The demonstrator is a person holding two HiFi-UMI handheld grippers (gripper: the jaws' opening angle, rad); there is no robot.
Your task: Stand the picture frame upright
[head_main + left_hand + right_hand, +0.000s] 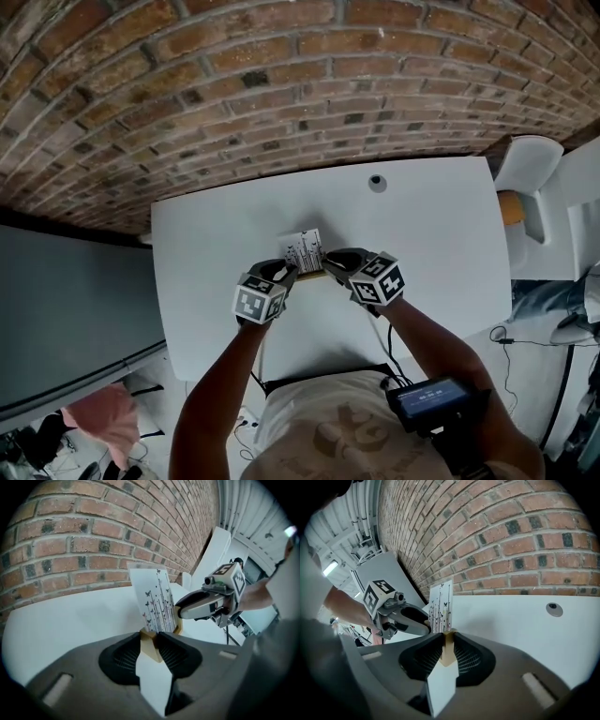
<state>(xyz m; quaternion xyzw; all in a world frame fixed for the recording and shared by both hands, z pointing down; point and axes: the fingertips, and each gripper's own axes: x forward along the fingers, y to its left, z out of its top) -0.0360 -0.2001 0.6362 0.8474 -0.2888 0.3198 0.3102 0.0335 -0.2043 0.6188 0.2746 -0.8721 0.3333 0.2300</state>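
Picture frame: the picture frame (306, 251) stands upright near the middle of the white table (431, 253), its butterfly print facing the person.
Left gripper: the left gripper (289, 272) has its jaws closed narrowly on the frame's wooden lower left corner.
Right gripper: the right gripper (330, 267) has its jaws pressed on the wooden lower edge at the right side.
Contact with table: cannot tell.
Behind: a round cable hole (377, 183), then the brick wall (281, 84).
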